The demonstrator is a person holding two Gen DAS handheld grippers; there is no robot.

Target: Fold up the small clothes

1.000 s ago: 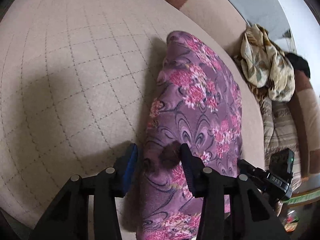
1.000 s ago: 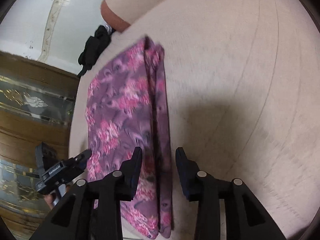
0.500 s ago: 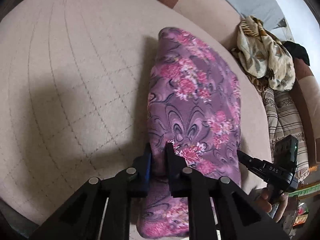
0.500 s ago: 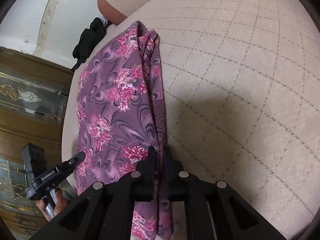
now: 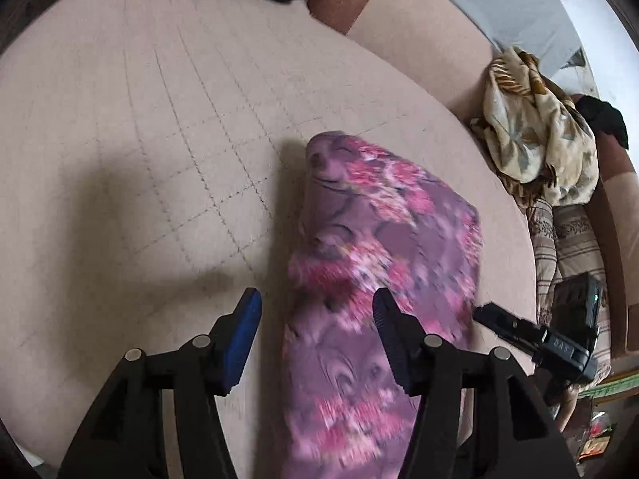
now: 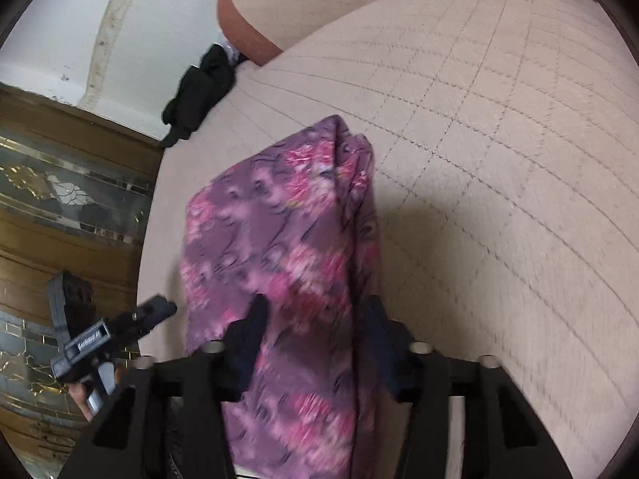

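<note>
A purple garment with pink flowers (image 5: 371,263) lies folded on a beige quilted cushion (image 5: 159,139). It is blurred by motion near the camera. My left gripper (image 5: 315,315) is open, its fingers standing either side of the garment's near edge. In the right wrist view the same garment (image 6: 287,239) lies folded over, and my right gripper (image 6: 315,319) is open with its fingers astride the cloth. Each gripper shows in the other's view, the right one (image 5: 535,339) and the left one (image 6: 116,331).
A cream patterned cloth (image 5: 535,135) is piled at the cushion's far right edge beside striped fabric (image 5: 571,247). A black garment (image 6: 199,92) lies at the cushion's far corner. A wooden cabinet with glass (image 6: 60,207) stands to the left. The cushion's edge (image 6: 147,279) runs near the garment.
Both grippers were shut on the garment's edges half a second ago and are open now. The garment has been folded over and looks shorter.
</note>
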